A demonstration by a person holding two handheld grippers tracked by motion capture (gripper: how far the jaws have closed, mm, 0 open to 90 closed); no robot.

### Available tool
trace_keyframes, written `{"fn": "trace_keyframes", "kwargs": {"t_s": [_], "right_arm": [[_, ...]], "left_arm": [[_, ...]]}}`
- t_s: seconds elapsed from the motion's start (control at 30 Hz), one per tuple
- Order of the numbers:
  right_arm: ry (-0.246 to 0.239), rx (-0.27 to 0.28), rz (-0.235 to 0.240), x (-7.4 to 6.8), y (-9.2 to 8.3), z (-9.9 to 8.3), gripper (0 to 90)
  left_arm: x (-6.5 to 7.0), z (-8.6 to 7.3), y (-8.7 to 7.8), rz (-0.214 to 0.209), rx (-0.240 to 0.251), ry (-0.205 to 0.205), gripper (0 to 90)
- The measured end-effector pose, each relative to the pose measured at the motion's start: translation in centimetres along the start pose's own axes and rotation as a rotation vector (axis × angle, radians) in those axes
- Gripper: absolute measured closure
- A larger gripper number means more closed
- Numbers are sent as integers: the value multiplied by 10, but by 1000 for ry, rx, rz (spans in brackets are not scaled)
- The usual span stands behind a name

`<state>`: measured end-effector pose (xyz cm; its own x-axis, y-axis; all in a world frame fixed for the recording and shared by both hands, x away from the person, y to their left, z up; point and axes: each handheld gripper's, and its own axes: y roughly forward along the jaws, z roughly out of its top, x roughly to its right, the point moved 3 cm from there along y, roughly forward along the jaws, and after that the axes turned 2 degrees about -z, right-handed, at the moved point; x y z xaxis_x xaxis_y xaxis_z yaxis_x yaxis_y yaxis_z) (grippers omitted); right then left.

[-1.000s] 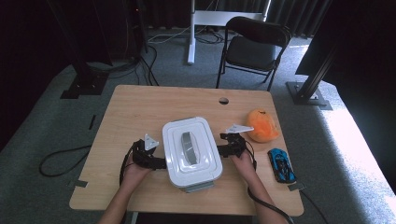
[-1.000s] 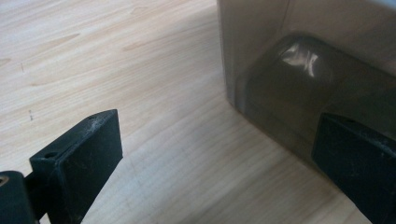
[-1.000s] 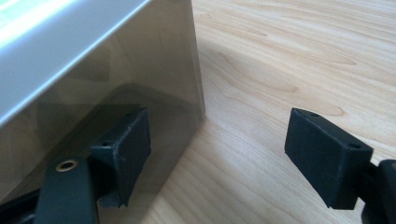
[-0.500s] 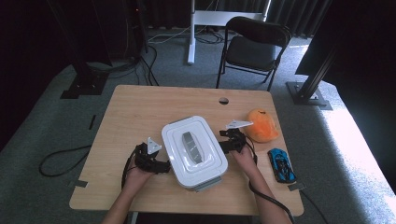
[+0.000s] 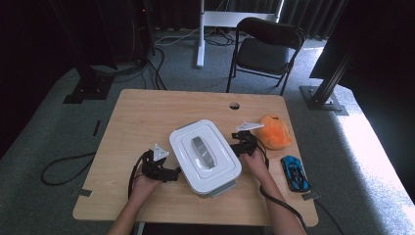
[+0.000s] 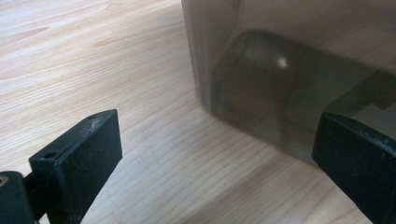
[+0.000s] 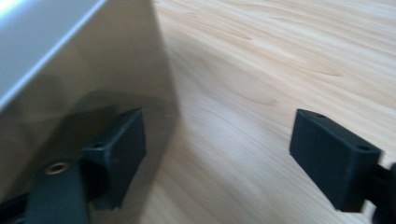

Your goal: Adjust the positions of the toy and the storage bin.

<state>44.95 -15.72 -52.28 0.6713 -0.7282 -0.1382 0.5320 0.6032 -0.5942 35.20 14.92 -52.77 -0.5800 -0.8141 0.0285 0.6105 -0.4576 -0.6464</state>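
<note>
A white lidded box (image 5: 204, 156) with a grey latch (image 5: 203, 152) lies askew in the middle of the wooden table (image 5: 147, 117). My left gripper (image 5: 169, 172) sits at the box's near-left side. In the left gripper view its jaws (image 6: 217, 135) stand open, with the translucent box wall (image 6: 289, 79) just ahead and nothing pressed. My right gripper (image 5: 240, 147) is at the box's right side. Its jaws (image 7: 219, 135) have just been opening and span bare table, and one finger (image 7: 116, 140) lies close along the box wall (image 7: 70, 70).
An orange soft toy (image 5: 274, 131) lies right of the right gripper, and a blue toy car (image 5: 295, 172) sits near the table's right edge. A cable hole (image 5: 234, 105) is at the far side. A black folding chair (image 5: 266, 49) stands behind the table.
The box has turned a little counterclockwise on the table. The right gripper has shifted slightly along the box's right side, and the left gripper has edged toward the box's near corner.
</note>
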Motion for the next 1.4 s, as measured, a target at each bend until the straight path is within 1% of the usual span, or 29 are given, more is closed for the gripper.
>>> {"fn": "trace_keyframes", "kwargs": {"t_s": [0.03,0.1,0.13,0.2,0.3,0.33,0.4,0.47,0.5,0.53,0.57,0.6,0.67,0.73,0.77,0.87,0.9,0.93,0.97,1.0,1.03,1.07,1.1,1.17,1.2,1.23,1.27,1.33,1.4], "right_arm": [[-1,2,-19,2,-1,-1,173],[6,10,-16,4,-5,-2,172],[5,8,-19,5,-7,-3,171],[6,23,-25,6,-12,-5,171],[-9,23,-51,8,-18,-10,162],[-11,20,-53,9,-20,-13,158],[-13,14,-65,10,-24,-18,153],[0,23,-57,11,-28,-24,144],[-2,21,-67,10,-31,-26,138],[-12,20,-79,10,-33,-29,139],[-13,19,-74,10,-35,-32,138],[-9,16,-68,9,-37,-35,138],[-18,19,-86,9,-42,-40,139],[-3,22,-79,10,-48,-46,139],[3,16,-78,9,-51,-49,139],[18,34,-69,8,-62,-55,138],[19,43,-84,8,-66,-58,138],[27,40,-89,8,-70,-60,137],[27,40,-89,8,-70,-60,137],[38,31,-81,9,-73,-63,134],[60,7,-67,10,-79,-69,134],[74,9,-48,10,-83,-72,134],[79,15,-40,10,-87,-74,134],[82,19,-35,9,-91,-76,133],[78,15,-37,8,-93,-78,122],[50,2,-79,5,-98,-82,117],[45,1,-75,5,-100,-83,117],[65,16,-28,4,-107,-87,116],[67,16,-29,4,-108,-88,116]], "left_arm": [[-1,-1,0,2,-2,0,21],[-4,-3,-1,16,-9,4,21],[-6,-4,-1,15,-10,-2,21],[-10,-6,-2,14,-6,-15,21],[-14,-9,-4,8,-5,-13,21],[-15,-11,-5,8,-9,-12,21],[-18,-15,-5,7,-11,-21,21],[-22,-18,-7,6,-6,-28,21],[-23,-20,-7,8,-5,-31,21],[-24,-22,-7,10,-12,-32,21],[-25,-24,-8,11,-27,-33,21],[-27,-27,-8,5,-29,-34,21],[-30,-31,-9,6,-37,-33,21],[-33,-35,-11,-2,-33,-35,21],[-35,-37,-11,5,-34,-35,21],[-41,-43,-14,17,-36,-47,21],[-43,-45,-15,27,-46,-49,21],[-45,-47,-16,38,-51,-52,21],[-45,-47,-16,38,-51,-52,21],[-49,-51,-18,36,-52,-71,21],[-52,-53,-21,37,-51,-78,21],[-53,-55,-22,43,-55,-75,21],[-54,-56,-24,47,-58,-78,21],[-56,-58,-25,50,-60,-79,21],[-59,-61,-29,55,-64,-89,21],[-60,-62,-30,57,-65,-94,21],[-62,-63,-32,57,-64,-98,21],[-64,-65,-35,63,-62,-102,21],[-65,-67,-37,68,-67,-98,21]]}}
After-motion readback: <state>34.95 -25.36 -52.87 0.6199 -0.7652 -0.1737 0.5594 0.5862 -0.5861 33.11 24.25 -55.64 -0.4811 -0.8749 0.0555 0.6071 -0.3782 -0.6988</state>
